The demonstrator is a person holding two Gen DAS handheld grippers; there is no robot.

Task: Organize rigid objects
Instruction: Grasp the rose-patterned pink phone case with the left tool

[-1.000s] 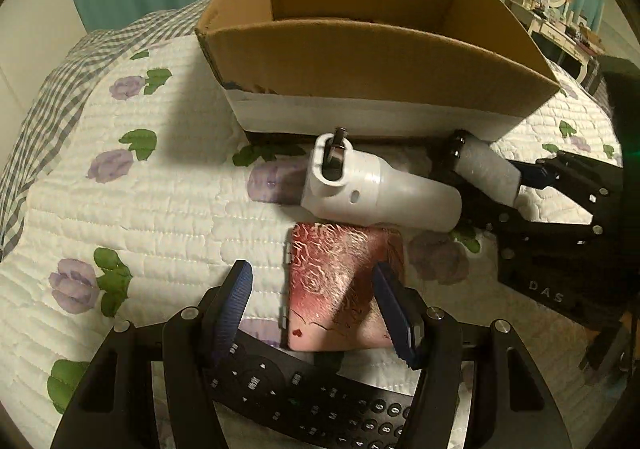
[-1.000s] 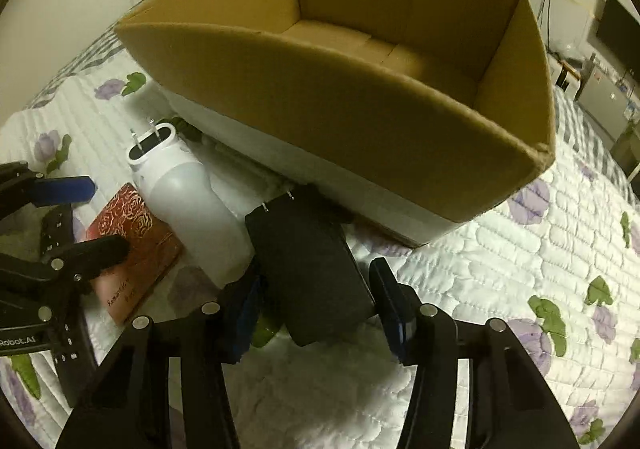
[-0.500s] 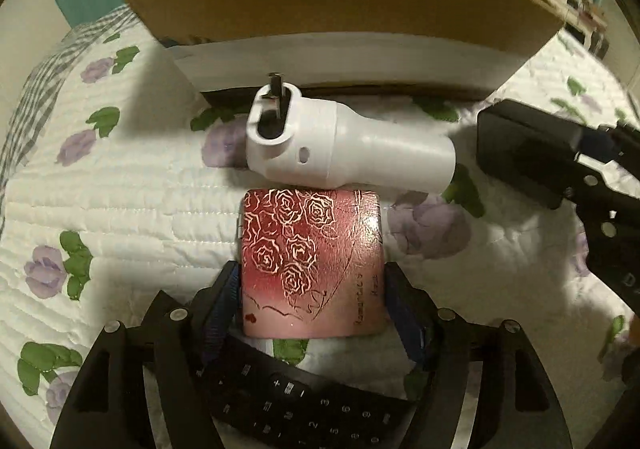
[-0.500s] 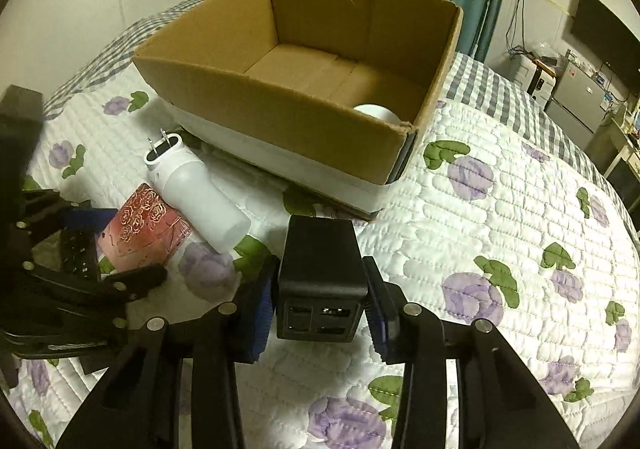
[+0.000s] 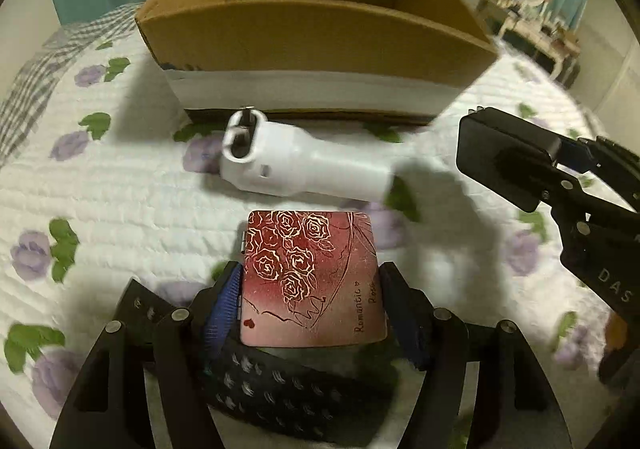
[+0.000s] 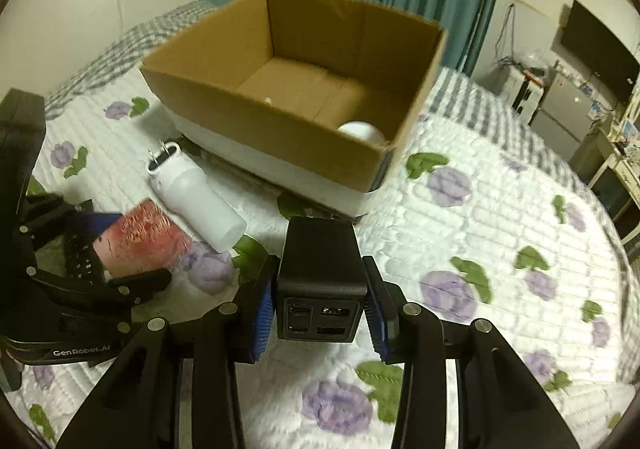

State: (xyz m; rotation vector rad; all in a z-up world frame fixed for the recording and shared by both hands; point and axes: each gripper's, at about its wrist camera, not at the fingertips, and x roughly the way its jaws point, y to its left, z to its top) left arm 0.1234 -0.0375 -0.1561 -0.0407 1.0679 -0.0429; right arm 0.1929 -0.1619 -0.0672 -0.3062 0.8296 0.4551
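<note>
Both grippers are loaded, which suggests a paired carry toward the cardboard box (image 6: pixel 296 97) that stands open on the quilted bed (image 6: pixel 500 249). The left gripper (image 5: pixel 310 297) has its fingers clenched on the side edges of a red rose-patterned tin (image 5: pixel 312 281), lettered "Romantic Rose"; the flat case is gripped across its width, hinge edge against the left finger, so it sits level and cannot pivot. Whether the tin is clear of the bed I cannot tell with certainty, though the motion blur in the bedding suggests it is in transit. A black remote control (image 5: pixel 280 377) lies directly beneath the left gripper. The right gripper (image 6: pixel 320 309) is grasping a black multi-port charger block (image 6: pixel 320 269) by its two flat flanks, port face toward the camera, held off the bed at 6 o'clock from the box. A white cylindrical device with two metal prongs (image 5: pixel 296 165) lies on its side just before the box's near wall, untouched. Inside the box, a white rounded object (image 6: pixel 360 131) rests in the near right corner. Judgement: the box's open top favours a lift over the near wall and a release inside; the wall's height is the main collision risk.
</note>
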